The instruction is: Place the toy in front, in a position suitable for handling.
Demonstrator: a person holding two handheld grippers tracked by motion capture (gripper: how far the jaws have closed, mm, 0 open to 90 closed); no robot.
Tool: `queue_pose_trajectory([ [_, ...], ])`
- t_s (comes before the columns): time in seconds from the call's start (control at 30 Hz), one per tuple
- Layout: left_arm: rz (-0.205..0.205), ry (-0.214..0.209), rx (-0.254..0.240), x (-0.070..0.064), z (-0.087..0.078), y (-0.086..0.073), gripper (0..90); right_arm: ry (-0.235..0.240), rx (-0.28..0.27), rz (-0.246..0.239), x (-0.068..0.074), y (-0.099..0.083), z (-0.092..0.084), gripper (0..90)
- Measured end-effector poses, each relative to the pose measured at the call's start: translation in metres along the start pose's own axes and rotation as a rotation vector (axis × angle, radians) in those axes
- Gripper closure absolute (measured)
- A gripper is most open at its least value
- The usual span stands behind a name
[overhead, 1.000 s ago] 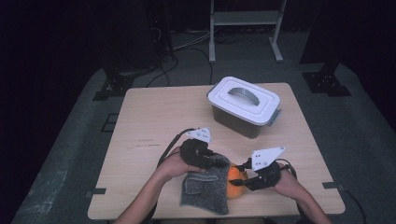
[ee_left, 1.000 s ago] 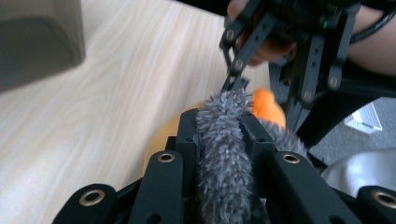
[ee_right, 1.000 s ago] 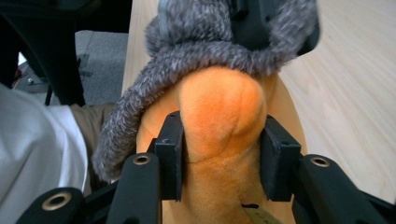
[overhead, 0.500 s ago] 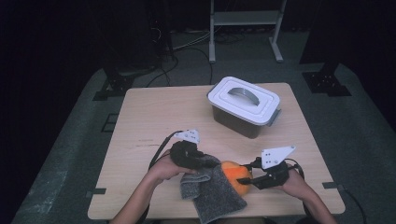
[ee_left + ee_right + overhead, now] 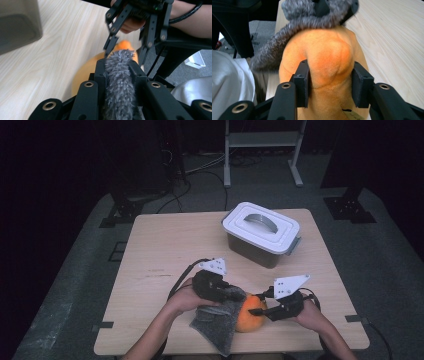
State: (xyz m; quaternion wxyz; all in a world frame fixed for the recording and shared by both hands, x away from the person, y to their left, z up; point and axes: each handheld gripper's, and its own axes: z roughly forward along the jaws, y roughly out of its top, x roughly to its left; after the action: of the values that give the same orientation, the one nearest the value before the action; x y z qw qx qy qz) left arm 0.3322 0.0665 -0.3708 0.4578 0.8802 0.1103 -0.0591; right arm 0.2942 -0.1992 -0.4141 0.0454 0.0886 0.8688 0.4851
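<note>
High view: left tongs (image 5: 235, 295) clamp grey cloth (image 5: 220, 322); right tongs (image 5: 256, 311) grip orange plush (image 5: 248, 317).

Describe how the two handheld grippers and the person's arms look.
Both the left gripper and the right gripper are black, with linked jaws showing metal rivets. Each carries a grey three-cornered plate and trails a black cable. The forearms are bare, without sleeves.

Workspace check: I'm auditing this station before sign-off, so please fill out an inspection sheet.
Surface: wooden table, bare at left.
Job's things: orange plush toy at the near edge; grey cloth draped against it.
Clutter: lidded container at the far side.
Grippers: left gripper shut on the grey cloth; right gripper has its jaws pressed on the orange plush toy.
Cables: black cable trails from the left gripper.
Surroundings: dark floor, metal rack behind.
</note>
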Motion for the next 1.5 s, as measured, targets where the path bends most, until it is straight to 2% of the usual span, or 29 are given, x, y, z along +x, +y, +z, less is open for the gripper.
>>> queue_pose_trajectory([
  [0.1,-0.034,0.007,-0.03,0.005,-0.007,-0.009,73.0,-0.003,-0.015,0.033,-0.004,-0.006,-0.006,55.3],
  [0.17,-0.039,0.01,-0.032,0.008,-0.012,-0.014,73.0,-0.004,-0.031,0.055,-0.009,-0.011,-0.009,55.2],
  [0.4,-0.071,0.017,-0.043,0.012,-0.017,-0.026,72.6,-0.009,-0.034,0.075,-0.013,-0.013,-0.012,55.0],
  [0.5,-0.084,0.017,-0.049,0.014,-0.015,-0.029,72.6,-0.006,-0.042,0.088,-0.015,-0.015,-0.013,54.9],
  [0.7,-0.1,0.015,-0.024,0.018,-0.009,-0.036,72.6,-0.005,-0.054,0.122,-0.018,-0.023,-0.019,54.8],
  [0.83,-0.107,0.004,-0.053,0.019,-0.007,-0.033,72.6,-0.003,-0.06,0.134,-0.018,-0.025,-0.019,54.8],
  [0.9,-0.099,0.0,-0.049,0.018,-0.007,-0.03,72.7,0.006,-0.06,0.138,-0.018,-0.025,-0.018,54.2],
  [0.97,-0.092,-0.001,-0.046,0.017,-0.005,-0.028,72.7,0.013,-0.05,0.145,-0.018,-0.023,-0.018,50.5],
  [1.0,-0.096,0.0,-0.049,0.017,-0.004,-0.028,72.7,0.008,-0.042,0.152,-0.017,-0.021,-0.018,44.7],
  [1.1,-0.11,-0.003,-0.064,0.019,-0.005,-0.029,72.7,-0.026,-0.011,0.161,-0.012,-0.009,-0.02,33.1],
  [1.17,-0.109,-0.011,-0.067,0.018,-0.004,-0.028,72.7,-0.026,0.015,0.154,-0.008,0.0,-0.018,27.0],
  [1.23,-0.099,-0.019,-0.066,0.016,-0.002,-0.026,72.7,-0.025,0.061,0.125,-0.004,0.006,-0.011,24.3],
  [1.27,-0.095,-0.022,-0.067,0.015,-0.001,-0.025,72.7,-0.022,0.075,0.12,-0.003,0.008,-0.009,24.8],
  [1.37,-0.097,-0.017,-0.07,0.016,-0.004,-0.025,72.8,-0.01,0.082,0.118,-0.005,0.007,-0.006,39.5],
  [1.43,-0.101,-0.006,-0.07,0.016,-0.005,-0.027,72.8,-0.016,0.066,0.107,-0.006,0.006,-0.007,45.5],
  [1.5,-0.107,-0.003,-0.073,0.018,-0.005,-0.029,72.8,-0.011,0.039,0.122,-0.007,0.004,-0.008,46.6],
])
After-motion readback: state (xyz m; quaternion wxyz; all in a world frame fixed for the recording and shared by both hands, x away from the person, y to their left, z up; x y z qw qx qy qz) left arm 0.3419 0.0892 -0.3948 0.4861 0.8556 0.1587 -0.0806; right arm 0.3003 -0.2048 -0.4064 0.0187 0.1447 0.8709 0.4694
